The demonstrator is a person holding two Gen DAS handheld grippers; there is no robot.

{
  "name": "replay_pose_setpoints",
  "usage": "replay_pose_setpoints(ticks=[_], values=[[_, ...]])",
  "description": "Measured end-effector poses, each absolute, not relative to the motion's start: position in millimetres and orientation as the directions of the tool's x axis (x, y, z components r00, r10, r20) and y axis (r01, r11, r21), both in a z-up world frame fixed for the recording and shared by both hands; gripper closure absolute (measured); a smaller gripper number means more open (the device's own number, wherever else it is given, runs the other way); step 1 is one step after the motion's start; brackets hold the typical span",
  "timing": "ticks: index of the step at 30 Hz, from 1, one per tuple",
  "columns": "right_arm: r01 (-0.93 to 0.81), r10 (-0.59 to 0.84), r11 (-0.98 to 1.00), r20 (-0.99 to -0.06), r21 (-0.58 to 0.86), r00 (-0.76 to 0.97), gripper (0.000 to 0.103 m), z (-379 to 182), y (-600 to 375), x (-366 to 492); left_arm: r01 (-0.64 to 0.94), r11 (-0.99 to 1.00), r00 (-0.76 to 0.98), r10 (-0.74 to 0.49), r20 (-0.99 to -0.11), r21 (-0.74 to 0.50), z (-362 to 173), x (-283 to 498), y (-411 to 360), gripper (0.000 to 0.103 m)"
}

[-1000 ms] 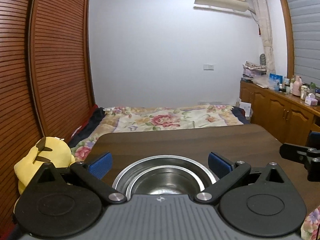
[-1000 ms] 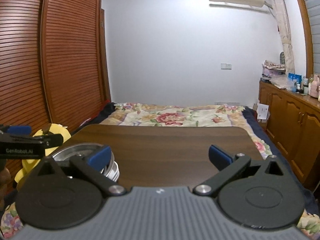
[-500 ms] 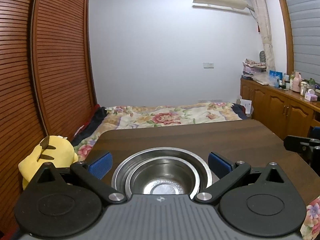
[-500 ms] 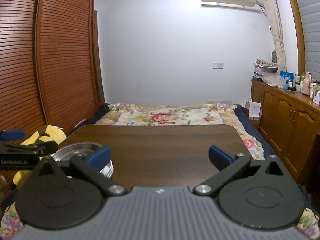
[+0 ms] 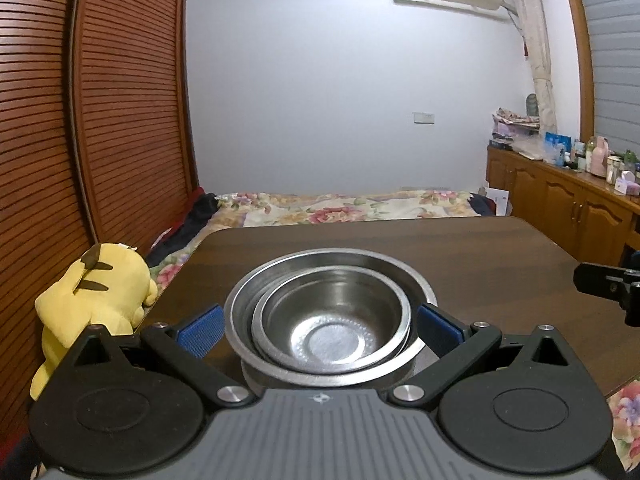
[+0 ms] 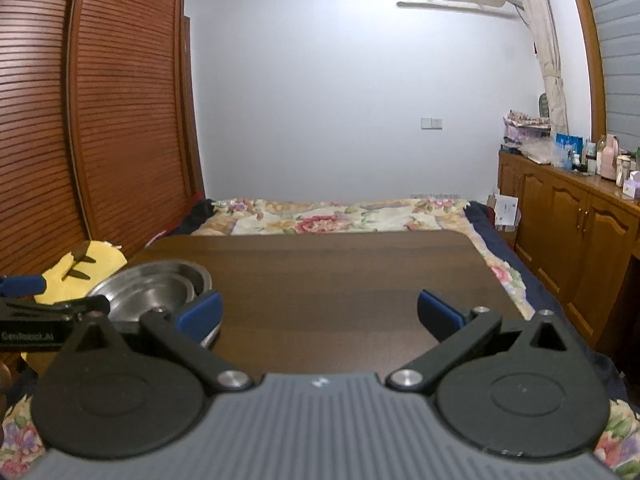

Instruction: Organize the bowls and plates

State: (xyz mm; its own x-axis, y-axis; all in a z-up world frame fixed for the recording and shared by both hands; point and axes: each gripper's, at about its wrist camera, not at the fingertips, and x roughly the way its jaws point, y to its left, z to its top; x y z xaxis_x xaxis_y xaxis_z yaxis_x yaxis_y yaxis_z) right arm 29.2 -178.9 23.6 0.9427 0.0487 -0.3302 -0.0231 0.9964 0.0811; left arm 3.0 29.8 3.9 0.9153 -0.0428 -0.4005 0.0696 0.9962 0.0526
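Several steel bowls sit nested in one stack (image 5: 326,326) on the dark wooden table (image 5: 460,252), near its front left corner. My left gripper (image 5: 320,330) is open, its blue pads wide on either side of the stack and not touching it. In the right wrist view the same bowl stack (image 6: 154,290) shows at the left, partly hidden by the left gripper's black body (image 6: 44,320). My right gripper (image 6: 320,314) is open over bare table with nothing between its fingers.
A yellow plush toy (image 5: 94,296) lies just off the table's left edge. A bed with a floral cover (image 6: 340,220) stands beyond the far edge. Wooden cabinets (image 6: 576,232) with bottles run along the right; slatted wardrobe doors (image 5: 100,120) line the left.
Both grippers have risen and tilted down a little, so more of the nested bowls' insides shows. The bowls have not moved, and both grippers stay open.
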Motion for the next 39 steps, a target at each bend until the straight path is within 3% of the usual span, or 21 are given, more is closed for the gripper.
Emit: replay_pose_setpoints(ticks=[39], values=[[-0.001, 0.036, 0.995, -0.345, 0.101, 0.938, 0.000, 8, -184, 25, 0.053, 0.998, 0.907, -0.033, -0.419, 0.037, -9, -1, 30, 0.000]])
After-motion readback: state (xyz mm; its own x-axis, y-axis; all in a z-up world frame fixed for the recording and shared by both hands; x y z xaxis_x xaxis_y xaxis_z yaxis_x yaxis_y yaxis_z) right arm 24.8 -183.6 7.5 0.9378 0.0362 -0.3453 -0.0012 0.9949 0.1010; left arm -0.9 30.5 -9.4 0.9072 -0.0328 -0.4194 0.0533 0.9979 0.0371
